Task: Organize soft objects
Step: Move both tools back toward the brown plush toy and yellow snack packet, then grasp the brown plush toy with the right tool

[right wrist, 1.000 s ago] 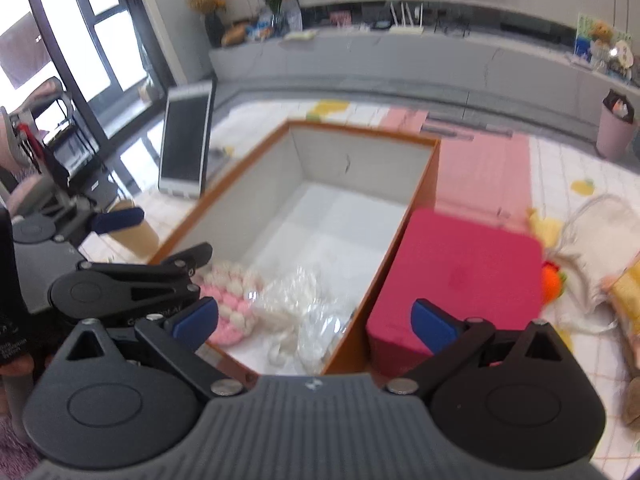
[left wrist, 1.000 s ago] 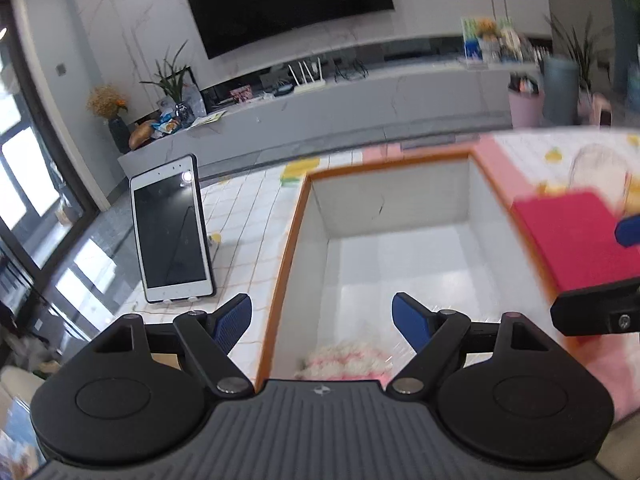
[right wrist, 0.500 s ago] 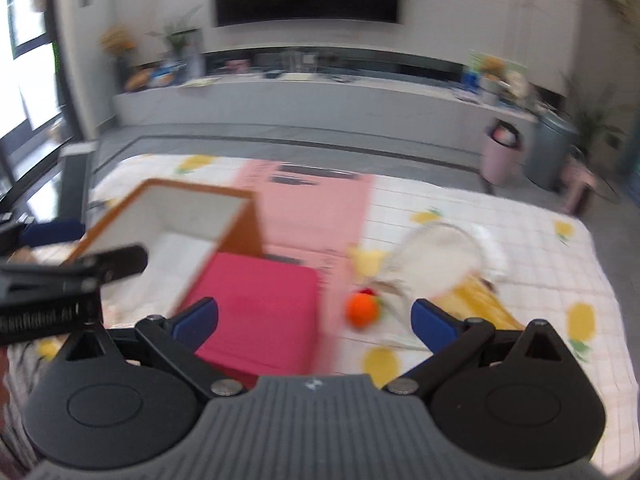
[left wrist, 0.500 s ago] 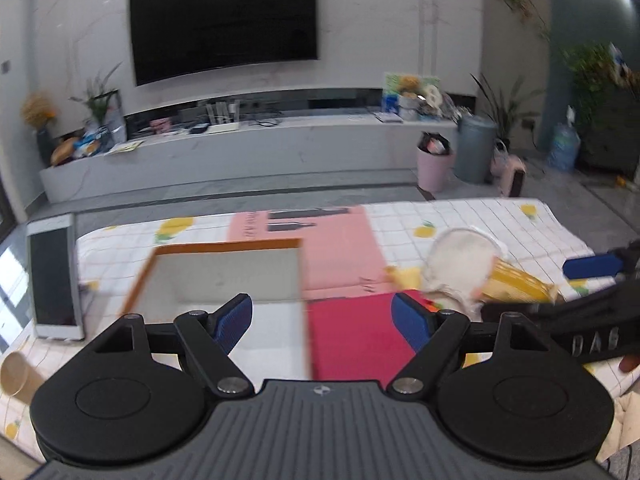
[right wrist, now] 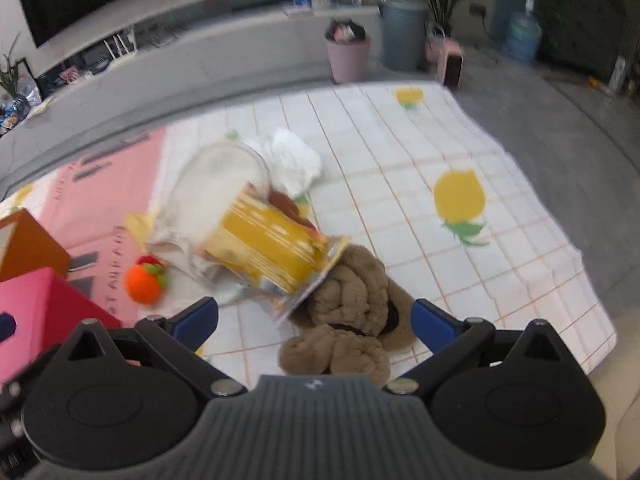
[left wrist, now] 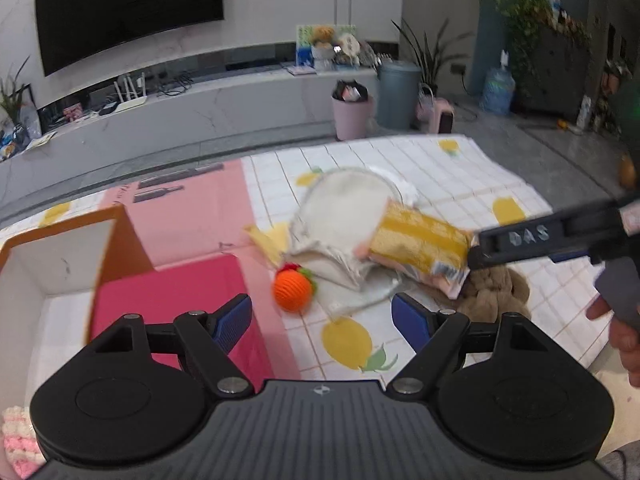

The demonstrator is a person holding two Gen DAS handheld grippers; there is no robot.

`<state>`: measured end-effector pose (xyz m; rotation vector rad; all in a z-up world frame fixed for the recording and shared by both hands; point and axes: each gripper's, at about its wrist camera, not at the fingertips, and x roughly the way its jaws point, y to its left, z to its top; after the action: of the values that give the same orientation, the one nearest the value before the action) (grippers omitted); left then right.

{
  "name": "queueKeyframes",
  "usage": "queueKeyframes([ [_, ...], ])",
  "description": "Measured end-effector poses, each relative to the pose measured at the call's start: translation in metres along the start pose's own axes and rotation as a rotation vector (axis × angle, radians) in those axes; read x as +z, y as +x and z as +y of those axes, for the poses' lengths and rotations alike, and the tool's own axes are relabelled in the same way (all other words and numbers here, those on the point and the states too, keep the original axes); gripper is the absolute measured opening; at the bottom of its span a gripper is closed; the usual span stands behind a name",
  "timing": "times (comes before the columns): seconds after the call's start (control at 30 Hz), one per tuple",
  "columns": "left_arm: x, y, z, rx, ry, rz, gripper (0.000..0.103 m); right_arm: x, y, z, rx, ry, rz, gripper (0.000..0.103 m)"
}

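Heaped near the middle of the tablecloth [right wrist: 500,248]: a brown plush bundle [right wrist: 352,320], rumpled and ropy, lying just below a yellow striped packet [right wrist: 268,244] whose torn foil end overlaps it. Propped against a cream cloth bag [right wrist: 216,184], that packet, with a white crumpled cloth [right wrist: 294,160] behind. Apart to the left, on the pink strip of the cloth, an orange knitted ball [right wrist: 144,280] with a red and green top. Further left, a red box [left wrist: 168,304] standing against the orange-walled bin [left wrist: 60,268], its white inside open upward; in the bin's near corner, barely seen at the left wrist view's lower edge, a pink and white knitted piece [left wrist: 18,440].

Right gripper [right wrist: 314,318] spread wide, nothing between its blue fingertips, hanging right over the brown bundle, which sits in the gap. Left gripper [left wrist: 322,322] likewise wide apart and empty, above bare cloth just right of the red box, the orange ball ahead between its tips. Seen from the left wrist, the right gripper's black arm reaches in from the right, its tip at the packet's end.

Open checked cloth to the right and front of the heap, running to a rumpled edge. Beyond the far edge, grey floor, a pink waste bin [left wrist: 352,116] and a long pale cabinet [left wrist: 180,112].
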<state>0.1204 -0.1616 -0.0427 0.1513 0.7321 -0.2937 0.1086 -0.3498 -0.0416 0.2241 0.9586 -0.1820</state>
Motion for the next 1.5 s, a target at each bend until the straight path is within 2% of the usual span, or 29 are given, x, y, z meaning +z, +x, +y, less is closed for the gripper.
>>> queueKeyframes([
  [0.1, -0.005, 0.010, -0.010, 0.043, 0.051, 0.015, 0.093, 0.001, 0.027, -0.001, -0.033, -0.017, 0.076, 0.100],
  [0.23, -0.006, 0.015, -0.015, 0.082, 0.087, -0.010, 0.093, 0.001, 0.055, -0.003, -0.100, -0.043, 0.138, 0.100],
  [0.37, 0.000, 0.028, -0.018, 0.041, 0.066, 0.031, 0.093, 0.002, 0.074, -0.009, -0.099, -0.028, 0.184, 0.100],
  [0.53, 0.007, 0.039, -0.024, 0.041, 0.090, 0.059, 0.093, -0.002, 0.084, -0.009, -0.098, -0.030, 0.240, 0.100],
  [0.73, 0.007, 0.052, -0.027, 0.044, 0.068, 0.104, 0.093, -0.007, 0.091, -0.002, -0.131, -0.086, 0.274, 0.083],
  [0.8, 0.005, 0.054, -0.030, 0.060, 0.076, 0.114, 0.093, -0.008, 0.088, 0.002, -0.125, -0.107, 0.280, 0.071],
  [0.9, 0.001, 0.056, -0.032, 0.083, 0.083, 0.126, 0.093, -0.011, 0.079, 0.005, -0.114, -0.143, 0.282, 0.060],
  [1.03, -0.008, 0.051, -0.035, 0.073, 0.107, 0.132, 0.093, -0.024, 0.069, 0.002, -0.111, -0.194, 0.333, 0.060],
  [1.13, -0.014, 0.047, -0.041, 0.062, 0.147, 0.147, 0.093, -0.031, 0.071, -0.004, -0.100, -0.181, 0.351, 0.064],
  [1.2, -0.017, 0.045, -0.043, 0.067, 0.156, 0.144, 0.093, -0.028, 0.073, -0.012, -0.128, -0.141, 0.360, 0.077],
  [1.27, -0.016, 0.046, -0.044, 0.076, 0.159, 0.145, 0.093, -0.024, 0.072, -0.015, -0.165, -0.130, 0.337, 0.084],
  [1.37, -0.014, 0.050, -0.043, 0.074, 0.145, 0.142, 0.093, -0.020, 0.073, -0.008, -0.162, -0.154, 0.321, 0.084],
  [1.43, -0.012, 0.055, -0.045, 0.080, 0.134, 0.128, 0.093, -0.019, 0.077, 0.001, -0.171, -0.190, 0.324, 0.081],
  [1.5, -0.013, 0.060, -0.050, 0.079, 0.155, 0.104, 0.095, -0.020, 0.079, 0.004, -0.164, -0.203, 0.336, 0.067],
])
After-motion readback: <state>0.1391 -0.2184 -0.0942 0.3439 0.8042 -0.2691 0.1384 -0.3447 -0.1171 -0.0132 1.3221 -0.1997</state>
